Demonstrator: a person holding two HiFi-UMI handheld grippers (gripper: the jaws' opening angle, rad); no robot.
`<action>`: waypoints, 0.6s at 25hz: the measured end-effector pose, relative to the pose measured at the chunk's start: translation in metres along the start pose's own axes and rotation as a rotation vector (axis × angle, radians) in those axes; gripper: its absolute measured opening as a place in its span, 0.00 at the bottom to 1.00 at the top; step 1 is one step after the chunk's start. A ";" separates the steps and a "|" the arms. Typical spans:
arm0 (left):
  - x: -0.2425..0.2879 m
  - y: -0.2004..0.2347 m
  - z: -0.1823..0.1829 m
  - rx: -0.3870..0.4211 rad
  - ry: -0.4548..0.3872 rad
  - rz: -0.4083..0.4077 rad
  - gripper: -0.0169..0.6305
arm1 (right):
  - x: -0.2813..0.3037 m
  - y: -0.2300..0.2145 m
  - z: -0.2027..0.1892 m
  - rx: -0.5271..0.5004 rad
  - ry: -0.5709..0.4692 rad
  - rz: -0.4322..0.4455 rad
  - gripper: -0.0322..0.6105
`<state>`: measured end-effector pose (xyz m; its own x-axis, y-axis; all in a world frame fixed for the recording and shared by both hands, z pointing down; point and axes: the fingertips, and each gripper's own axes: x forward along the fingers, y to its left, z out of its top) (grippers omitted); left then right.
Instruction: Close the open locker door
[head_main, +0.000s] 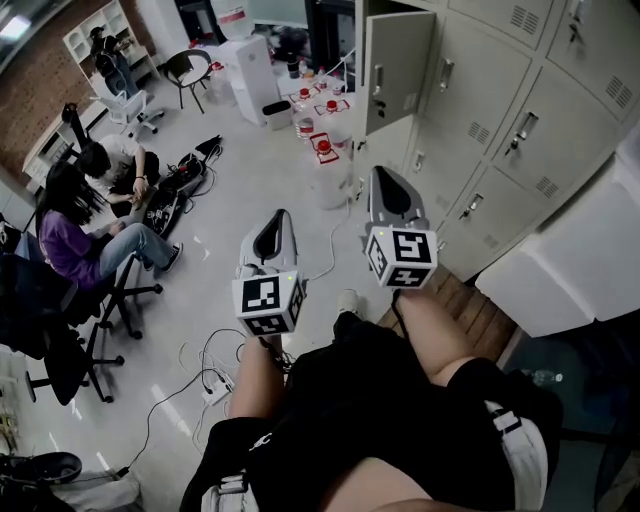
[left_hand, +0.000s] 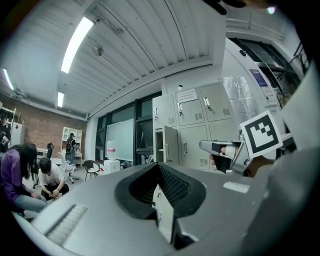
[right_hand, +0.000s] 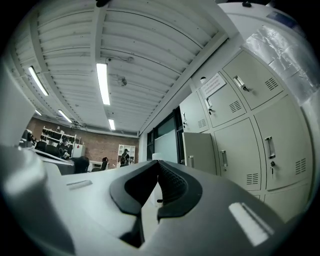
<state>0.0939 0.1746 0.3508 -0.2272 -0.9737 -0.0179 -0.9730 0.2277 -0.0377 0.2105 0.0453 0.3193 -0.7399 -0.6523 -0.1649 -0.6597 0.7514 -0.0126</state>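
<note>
My left gripper (head_main: 279, 220) and my right gripper (head_main: 385, 180) are both squeezed shut, with nothing in them. I hold them out side by side above the floor (head_main: 255, 165). The open locker door (head_main: 398, 68) is ahead of my right gripper, well apart from it. It sticks out from the gray lockers (head_main: 505, 120). People (head_main: 75, 235) sit off to my left.

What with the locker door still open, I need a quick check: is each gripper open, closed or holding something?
Left gripper: closed, holding nothing.
Right gripper: closed, holding nothing.
</note>
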 end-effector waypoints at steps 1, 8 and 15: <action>0.010 0.001 -0.008 0.000 0.000 -0.008 0.03 | 0.007 -0.005 -0.006 -0.003 -0.005 -0.007 0.07; 0.094 0.021 -0.043 -0.011 0.011 -0.062 0.03 | 0.077 -0.033 -0.044 -0.010 -0.002 -0.053 0.07; 0.198 0.046 -0.038 -0.014 0.010 -0.125 0.03 | 0.163 -0.064 -0.055 -0.021 0.007 -0.090 0.07</action>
<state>0.0029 -0.0079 0.3831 -0.1043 -0.9945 -0.0040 -0.9942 0.1044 -0.0246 0.1244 -0.1143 0.3477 -0.6781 -0.7180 -0.1572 -0.7263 0.6873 -0.0065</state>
